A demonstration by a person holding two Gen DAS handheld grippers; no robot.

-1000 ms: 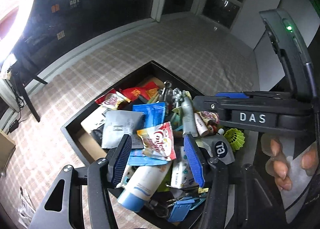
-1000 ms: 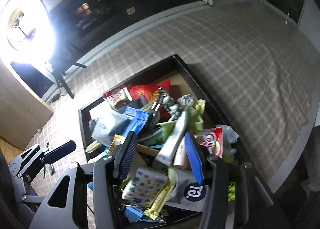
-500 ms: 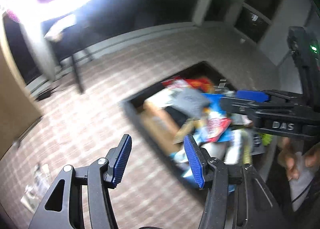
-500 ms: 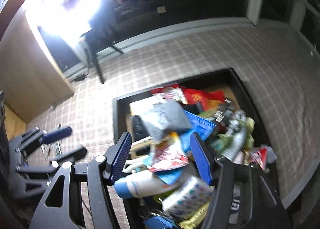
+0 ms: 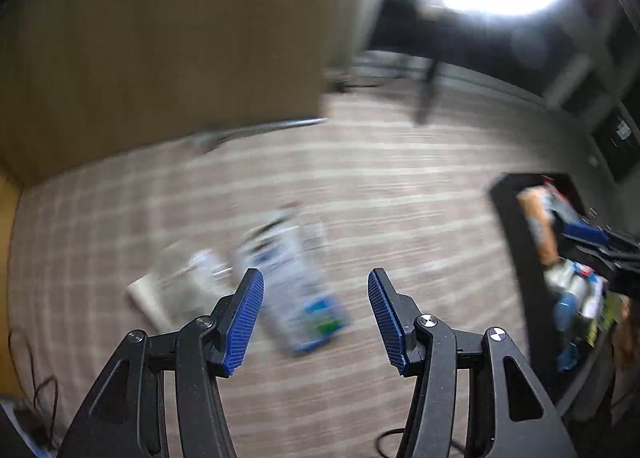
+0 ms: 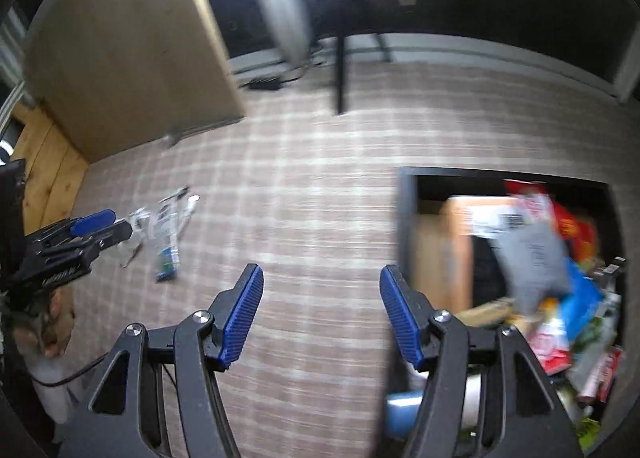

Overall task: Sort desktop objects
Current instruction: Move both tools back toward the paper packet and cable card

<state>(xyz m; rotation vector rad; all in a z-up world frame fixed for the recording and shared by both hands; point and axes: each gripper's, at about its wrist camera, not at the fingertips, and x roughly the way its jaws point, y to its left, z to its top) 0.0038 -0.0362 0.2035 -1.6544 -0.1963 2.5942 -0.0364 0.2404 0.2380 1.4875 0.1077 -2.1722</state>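
The plaid tablecloth (image 5: pixel 400 217) fills both views, and a tan panel (image 5: pixel 160 29) stands at its far left edge. At the right sits the black tray (image 6: pixel 405 225), heaped with snack packets; a grey pouch (image 6: pixel 534 258), a red bag (image 6: pixel 572 225) and a blue packet (image 6: pixel 582 298) lie on the pile, their print too blurred to read. Well apart from the tray, on the bare cloth, lie a white and blue packet (image 5: pixel 292 282) and a pale flat wrapper (image 5: pixel 176 290) just beside it; motion smear hides any lettering.

The left gripper (image 5: pixel 316 310) hangs over those two packets with its blue pads spread wide and nothing between them. The right gripper (image 6: pixel 322 310) is likewise spread and empty, above cloth at the tray's left wall.

A second ago both cameras looked straight down into the tray, where "DAS" on the right gripper's body and "Coffee" on a sachet were legible. Both have since swung left; in the left wrist view the tray now sits at the right edge, and no writing can be made out.
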